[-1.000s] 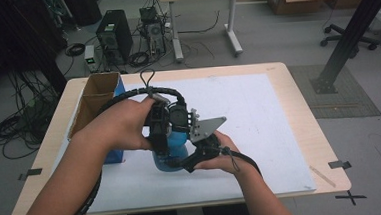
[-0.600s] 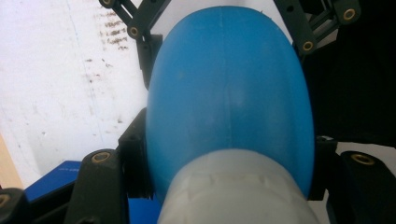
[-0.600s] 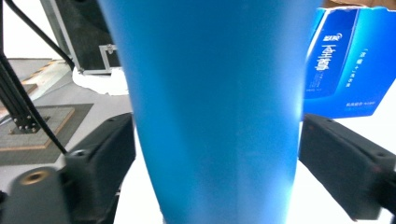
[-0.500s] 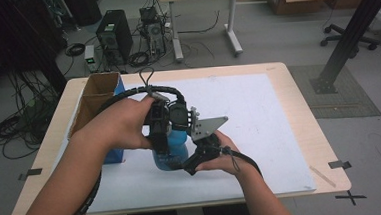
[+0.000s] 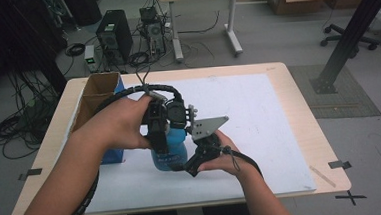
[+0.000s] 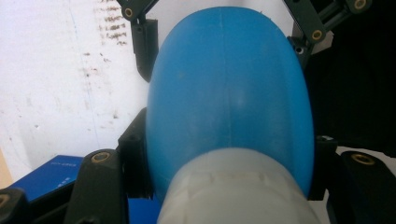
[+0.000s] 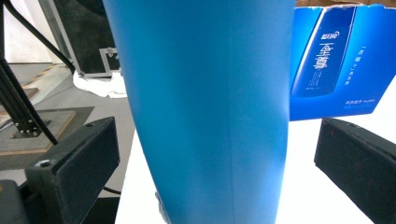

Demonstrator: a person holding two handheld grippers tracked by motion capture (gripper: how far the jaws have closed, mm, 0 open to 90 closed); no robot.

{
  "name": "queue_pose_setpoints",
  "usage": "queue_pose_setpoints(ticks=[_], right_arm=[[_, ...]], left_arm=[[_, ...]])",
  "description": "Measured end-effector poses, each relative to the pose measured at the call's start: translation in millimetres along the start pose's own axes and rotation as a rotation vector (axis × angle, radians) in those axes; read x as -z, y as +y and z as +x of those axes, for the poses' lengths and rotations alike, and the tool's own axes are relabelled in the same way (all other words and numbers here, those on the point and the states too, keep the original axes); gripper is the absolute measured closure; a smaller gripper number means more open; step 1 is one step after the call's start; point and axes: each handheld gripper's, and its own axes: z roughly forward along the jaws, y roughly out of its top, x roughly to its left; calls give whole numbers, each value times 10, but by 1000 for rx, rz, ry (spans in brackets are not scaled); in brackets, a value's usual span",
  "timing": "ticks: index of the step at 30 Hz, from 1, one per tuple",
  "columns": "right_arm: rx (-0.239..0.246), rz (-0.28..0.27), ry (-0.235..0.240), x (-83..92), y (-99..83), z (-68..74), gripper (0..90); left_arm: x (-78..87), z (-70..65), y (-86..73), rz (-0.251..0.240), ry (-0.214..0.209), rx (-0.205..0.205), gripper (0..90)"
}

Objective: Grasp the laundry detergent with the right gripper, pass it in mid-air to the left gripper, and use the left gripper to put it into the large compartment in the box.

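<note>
A blue bottle [image 5: 169, 153] with a white cap [image 6: 233, 191] stands upright on the white mat [image 5: 263, 108]. My left gripper [image 5: 161, 132] comes down from above and is shut on the bottle's shoulder [image 6: 229, 93], one jaw pressing each side. My right gripper [image 5: 182, 165] reaches in low from the right. In the right gripper view the bottle's body [image 7: 205, 93] sits between the two wide-apart pads [image 7: 74, 172], with a gap on each side. The right jaws have just been opening off the bottle.
An open cardboard box [image 5: 97, 90] with blue printed sides [image 7: 341, 60] stands at the mat's left, close behind the bottle. The mat's right half is bare. Desks, cables and a computer stand on the floor beyond the table's far edge.
The right gripper's jaws look slightly wider around the bottle's lower part. Both hands and the bottle have kept their place.
</note>
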Motion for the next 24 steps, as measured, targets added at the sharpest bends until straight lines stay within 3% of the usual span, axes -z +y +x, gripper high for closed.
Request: queue_pose_setpoints(ticks=[7,12,17,20,24], right_arm=[[18,-21,45,164,1,-7,1],[26,-16,16,331,40,-31,1],[37,-8,-7,539,94,-66,1],[51,13,-24,661,145,-93,1],[58,43,-56,835,228,-152,1]], left_arm=[[26,39,-17,1,-5,27,380],[69,79,-40,-12,-44,68,379],[138,108,-81,-23,-55,105,379],[180,126,-94,-14,-58,164,379],[214,148,-123,-18,-54,212,379]])
